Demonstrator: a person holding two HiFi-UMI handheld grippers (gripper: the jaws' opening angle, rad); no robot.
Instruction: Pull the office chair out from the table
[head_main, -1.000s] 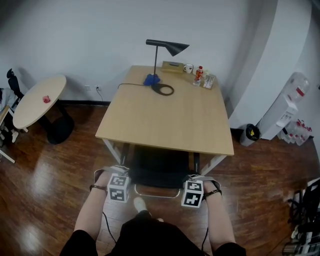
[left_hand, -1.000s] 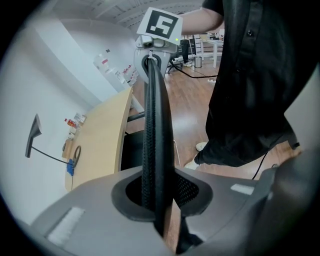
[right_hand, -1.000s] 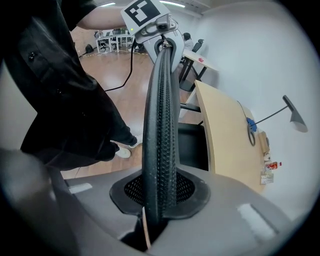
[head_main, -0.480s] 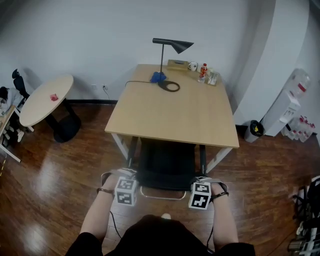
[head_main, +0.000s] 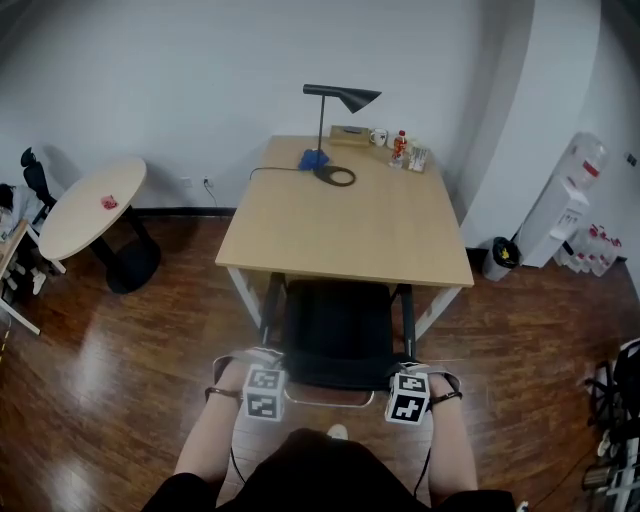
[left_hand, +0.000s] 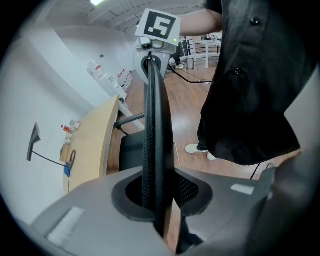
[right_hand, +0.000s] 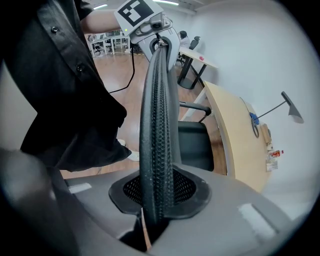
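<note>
The black office chair stands at the near edge of the wooden table, its seat partly out from under the top. My left gripper is shut on the left end of the mesh backrest's top edge, which runs between its jaws. My right gripper holds the right end of that backrest; its jaws are opening a little, with the mesh edge still pressed between them. Each gripper view shows the other gripper at the far end of the backrest. Both grippers point steeply down.
On the table's far end stand a black desk lamp, a cable ring, a cup and bottles. A round side table is at the left. A water dispenser and a small bin are at the right. Wooden floor lies behind me.
Both grippers have moved back towards me with the backrest in them. More of the chair's seat shows out from under the table edge.
</note>
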